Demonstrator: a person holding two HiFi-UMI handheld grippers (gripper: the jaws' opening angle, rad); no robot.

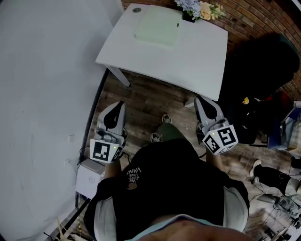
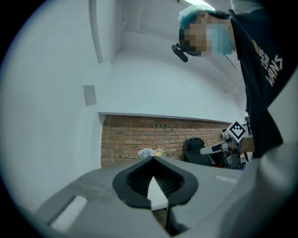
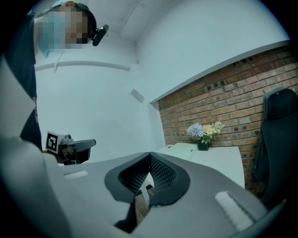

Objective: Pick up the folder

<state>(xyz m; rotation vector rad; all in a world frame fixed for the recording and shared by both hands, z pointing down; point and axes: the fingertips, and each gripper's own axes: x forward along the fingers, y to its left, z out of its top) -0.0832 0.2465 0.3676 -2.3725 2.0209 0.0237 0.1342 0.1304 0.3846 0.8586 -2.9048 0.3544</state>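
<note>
while i am standing short of white table [image 1: 188, 61], am seeing pale green folder [image 1: 157, 28] lying flat on its far left part, near flowers [image 1: 200, 9] at back edge; am holding left gripper [image 1: 117, 106] over wood floor [image 1: 146, 101], jaws pressed together, nothing between; am holding right gripper [image 1: 201, 101] by table's near edge, jaws likewise together, empty; both well apart from folder; dark chair [image 1: 263, 61] standing right of table; white box [image 1: 89, 178] sitting on floor at my left
</note>
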